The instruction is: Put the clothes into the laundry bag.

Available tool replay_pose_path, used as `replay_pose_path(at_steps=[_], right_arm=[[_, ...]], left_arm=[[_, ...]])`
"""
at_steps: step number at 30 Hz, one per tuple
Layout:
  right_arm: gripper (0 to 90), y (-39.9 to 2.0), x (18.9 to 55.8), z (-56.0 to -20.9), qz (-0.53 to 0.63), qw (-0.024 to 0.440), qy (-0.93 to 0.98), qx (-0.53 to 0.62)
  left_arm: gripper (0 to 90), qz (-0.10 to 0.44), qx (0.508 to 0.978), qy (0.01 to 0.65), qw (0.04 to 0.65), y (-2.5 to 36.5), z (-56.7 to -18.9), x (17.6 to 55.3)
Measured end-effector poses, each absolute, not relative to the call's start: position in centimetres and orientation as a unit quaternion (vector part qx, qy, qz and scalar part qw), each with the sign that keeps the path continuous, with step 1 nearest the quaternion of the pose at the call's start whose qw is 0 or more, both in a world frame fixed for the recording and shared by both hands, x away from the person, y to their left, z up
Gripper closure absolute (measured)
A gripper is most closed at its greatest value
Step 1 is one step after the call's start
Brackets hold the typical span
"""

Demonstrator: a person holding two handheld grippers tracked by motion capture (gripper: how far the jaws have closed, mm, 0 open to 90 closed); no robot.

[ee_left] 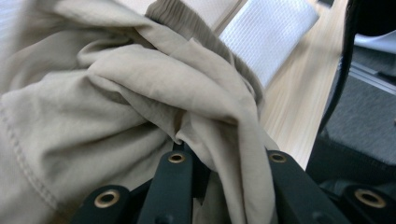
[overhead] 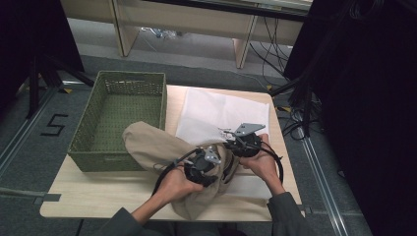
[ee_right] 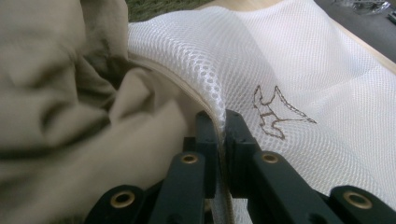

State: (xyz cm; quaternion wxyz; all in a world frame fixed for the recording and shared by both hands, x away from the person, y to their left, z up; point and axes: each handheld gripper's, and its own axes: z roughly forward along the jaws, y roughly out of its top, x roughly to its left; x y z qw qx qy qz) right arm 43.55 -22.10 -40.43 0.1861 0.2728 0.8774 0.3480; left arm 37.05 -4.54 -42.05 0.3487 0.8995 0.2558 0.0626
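A crumpled beige garment (overhead: pixel 147 142) lies across the table's middle, one end against the basket. In the left gripper view its folds (ee_left: pixel 116 93) bunch between the jaws of my left gripper (ee_left: pixel 205 154), which is shut on the cloth. From above, that left gripper (overhead: pixel 209 164) sits on the garment's right part. A white mesh bag (overhead: pixel 216 110) lies flat to the right. My right gripper (ee_right: pixel 220 119) is shut on the bag's trimmed edge (ee_right: pixel 205 88) and lifts it beside the garment (ee_right: pixel 56 93). An embroidered brown mark (ee_right: pixel 275 114) shows on the mesh. The right gripper (overhead: pixel 236 140) is close to the left one.
A green woven basket (overhead: pixel 118 78) stands empty on the table's left part, touching the garment. Bare wooden tabletop (overhead: pixel 98 191) shows in front of the basket. Black stands and cables crowd the floor right of the table (overhead: pixel 305 108). Desk legs stand beyond.
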Motion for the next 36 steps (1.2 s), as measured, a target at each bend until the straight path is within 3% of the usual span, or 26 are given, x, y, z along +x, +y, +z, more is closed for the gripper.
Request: replay_pose_path(at_steps=[7, 10, 15, 19, 27, 32, 34, 36], right_arm=[[86.7, -22.7, 43.5, -40.1, 0.355, 0.188, 0.873, 0.276], [86.7, -22.9, 43.6, -40.2, 0.353, 0.186, 0.874, 0.277], [86.7, -23.0, 43.7, -40.3, 0.355, 0.183, 0.873, 0.279], [86.7, -22.9, 43.5, -40.3, 0.354, 0.182, 0.872, 0.285], [86.6, -22.8, 43.6, -40.5, 0.352, 0.180, 0.874, 0.282], [86.6, -22.6, 43.6, -40.6, 0.349, 0.177, 0.875, 0.283], [86.6, -22.6, 43.6, -40.7, 0.348, 0.178, 0.876, 0.282], [86.6, -22.6, 43.5, -40.6, 0.348, 0.176, 0.875, 0.287]], left_arm=[[75.0, 0.071, 0.878, 0.312, 0.356, -7.1, -44.6, 40.7], [65.3, 0.058, 0.880, 0.314, 0.350, -6.7, -45.1, 41.0], [41.3, 0.061, 0.876, 0.308, 0.367, -4.8, -42.5, 39.3], [33.7, 0.085, 0.866, 0.313, 0.380, -1.5, -39.7, 38.3], [26.6, 0.187, 0.835, 0.387, 0.344, 7.6, -37.7, 38.8], [20.0, 0.198, 0.835, 0.415, 0.303, 10.4, -38.8, 39.5], [26.2, 0.195, 0.838, 0.419, 0.291, 11.0, -39.6, 39.8], [41.7, 0.188, 0.840, 0.411, 0.299, 11.2, -39.9, 39.9]])
